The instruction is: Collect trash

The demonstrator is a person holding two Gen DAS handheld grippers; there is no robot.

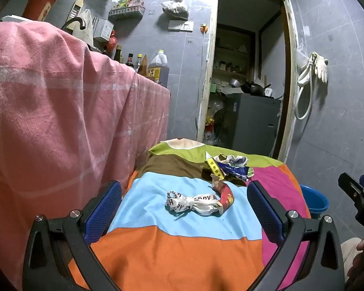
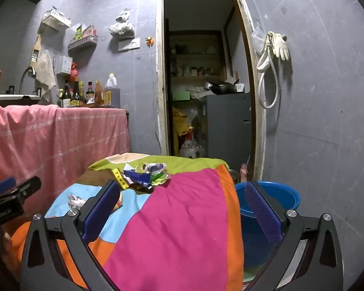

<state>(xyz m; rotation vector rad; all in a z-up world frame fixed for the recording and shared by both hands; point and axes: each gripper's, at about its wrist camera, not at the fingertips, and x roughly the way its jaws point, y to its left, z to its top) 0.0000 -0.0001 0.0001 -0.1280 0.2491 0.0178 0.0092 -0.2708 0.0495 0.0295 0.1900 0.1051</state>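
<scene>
With both the left tool (image 1: 184,201) and right tool (image 2: 184,206) spread wide and empty above the bench (image 2: 177,218), the crumpled wrappers (image 1: 227,167) could snag its loose patchwork cover, or slide off short of the blue tub (image 2: 279,198).

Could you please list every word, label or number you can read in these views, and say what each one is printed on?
"HAPPY B…", partly legible: twisted white wrapper on the colourful cloth.
"GenRobot.AI", roughly: left gripper's body.
Unreadable: characters on the yellow strip, bottle labels, red cup print.
</scene>
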